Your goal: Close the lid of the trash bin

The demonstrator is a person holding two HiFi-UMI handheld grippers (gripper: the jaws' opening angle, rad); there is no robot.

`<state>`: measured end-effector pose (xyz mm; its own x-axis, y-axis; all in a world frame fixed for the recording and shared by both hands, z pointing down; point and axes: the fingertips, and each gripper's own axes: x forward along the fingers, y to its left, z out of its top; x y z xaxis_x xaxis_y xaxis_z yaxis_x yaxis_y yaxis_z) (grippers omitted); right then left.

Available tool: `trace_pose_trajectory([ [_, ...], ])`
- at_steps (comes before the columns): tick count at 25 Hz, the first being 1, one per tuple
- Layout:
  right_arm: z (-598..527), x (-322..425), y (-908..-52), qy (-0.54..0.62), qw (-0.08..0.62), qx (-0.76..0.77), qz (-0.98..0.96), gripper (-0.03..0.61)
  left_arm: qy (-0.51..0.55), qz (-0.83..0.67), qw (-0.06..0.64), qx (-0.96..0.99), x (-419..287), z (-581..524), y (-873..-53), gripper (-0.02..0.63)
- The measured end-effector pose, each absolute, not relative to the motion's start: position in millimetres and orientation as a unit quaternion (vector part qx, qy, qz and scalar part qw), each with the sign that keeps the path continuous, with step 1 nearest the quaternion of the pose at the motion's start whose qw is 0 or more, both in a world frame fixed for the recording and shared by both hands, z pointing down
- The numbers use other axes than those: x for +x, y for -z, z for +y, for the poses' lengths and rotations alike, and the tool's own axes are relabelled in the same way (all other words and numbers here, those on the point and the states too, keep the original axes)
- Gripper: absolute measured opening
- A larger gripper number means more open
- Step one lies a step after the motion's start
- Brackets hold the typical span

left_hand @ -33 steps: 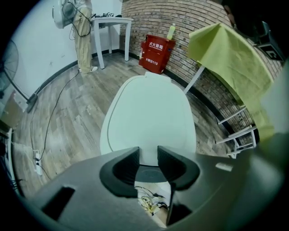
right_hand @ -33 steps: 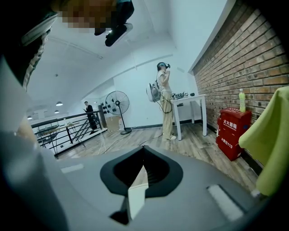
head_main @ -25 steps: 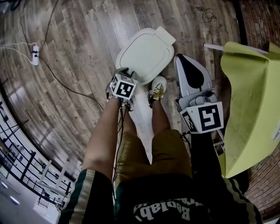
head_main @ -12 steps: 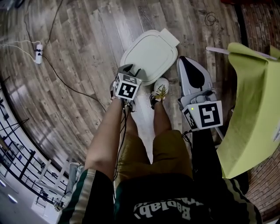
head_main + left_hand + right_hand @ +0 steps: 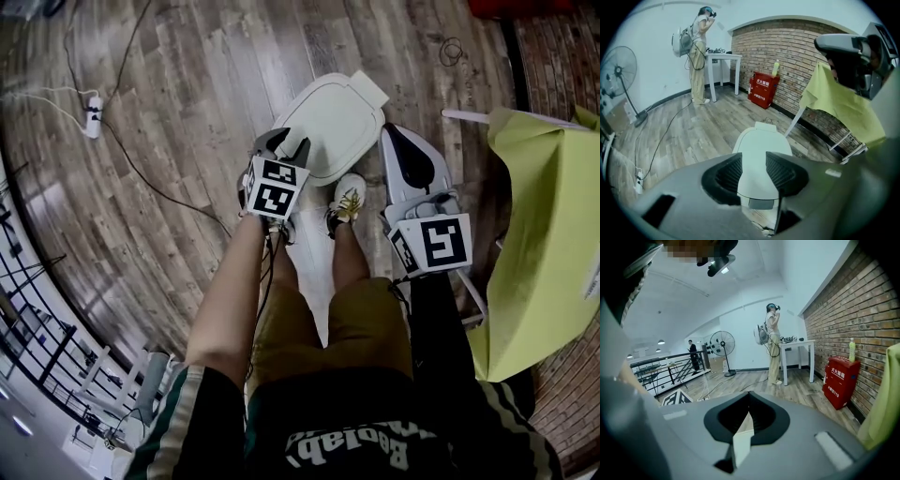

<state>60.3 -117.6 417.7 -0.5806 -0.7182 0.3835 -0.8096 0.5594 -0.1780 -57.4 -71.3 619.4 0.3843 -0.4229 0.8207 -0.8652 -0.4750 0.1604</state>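
1. Standing on the wooden floor, just ahead of the person's shoe: the trash bin, with the lid flat across its top.
2. Raised above the lid's near edge: the left tongs, clearly higher than a second ago, when set low against that edge.
3. Just been opening, and now spread wide, with nothing between the pads and only the lid showing through the gap, well below.
4. Pressed together and empty: the right tongs, held off to the bin's right, much as before.
5. Judged from this: lid already down and contact let go, so the closing looks finished. At most a check of the rim for a gap, too fine to make out from here.
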Motion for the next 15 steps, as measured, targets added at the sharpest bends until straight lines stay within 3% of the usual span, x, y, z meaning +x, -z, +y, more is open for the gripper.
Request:
trace_pose_trajectory([
  [15, -109, 72, -362, -0.137, 0.149, 0.448, -0.871, 0.014, -0.295, -0.46, 0.225, 0.806, -64, -92, -468, 0.158],
])
